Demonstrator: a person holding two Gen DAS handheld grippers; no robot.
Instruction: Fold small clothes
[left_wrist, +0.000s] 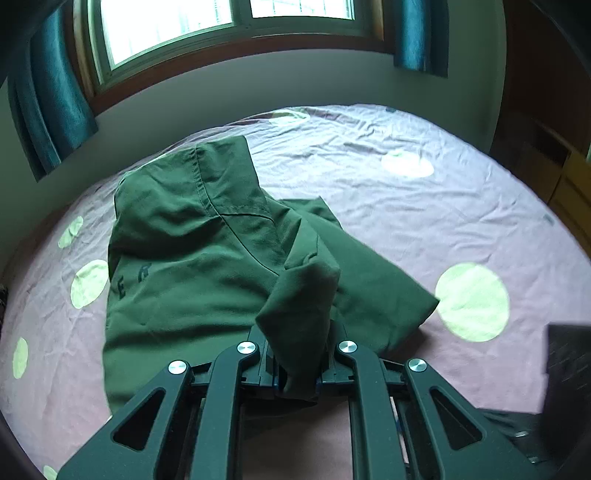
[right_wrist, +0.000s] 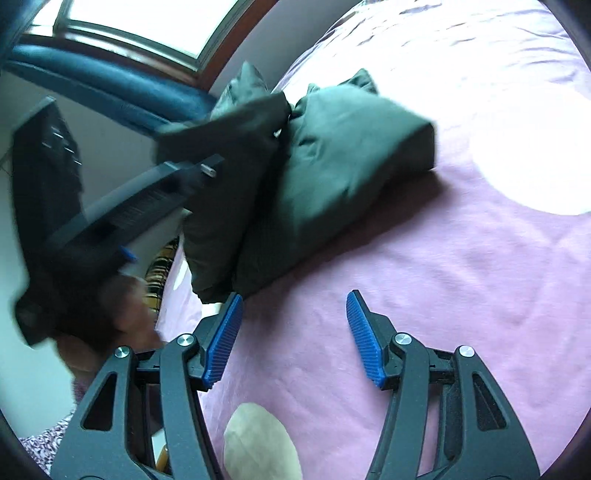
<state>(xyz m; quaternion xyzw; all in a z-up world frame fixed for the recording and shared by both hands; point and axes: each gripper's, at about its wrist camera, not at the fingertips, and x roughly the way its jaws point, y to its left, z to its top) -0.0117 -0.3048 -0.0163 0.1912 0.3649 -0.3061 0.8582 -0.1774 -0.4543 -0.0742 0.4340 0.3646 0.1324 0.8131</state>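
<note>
A dark green hooded garment (left_wrist: 192, 266) lies partly folded on the pink bedsheet (left_wrist: 424, 206). My left gripper (left_wrist: 297, 373) is shut on a bunched fold of the garment and holds it lifted above the rest. In the right wrist view the garment (right_wrist: 332, 166) lies ahead and to the left. My right gripper (right_wrist: 291, 332) is open and empty over bare sheet, its blue pads (right_wrist: 365, 343) just short of the cloth's near edge. The left gripper's black body (right_wrist: 122, 214) shows at the left, blurred.
The pink sheet has pale green round spots (left_wrist: 472, 302). A wall with a window (left_wrist: 170, 29) and blue curtains (left_wrist: 55, 96) stands behind the bed. Wooden furniture (left_wrist: 561, 177) is at the right. The bed's edge (right_wrist: 166, 295) runs at the left.
</note>
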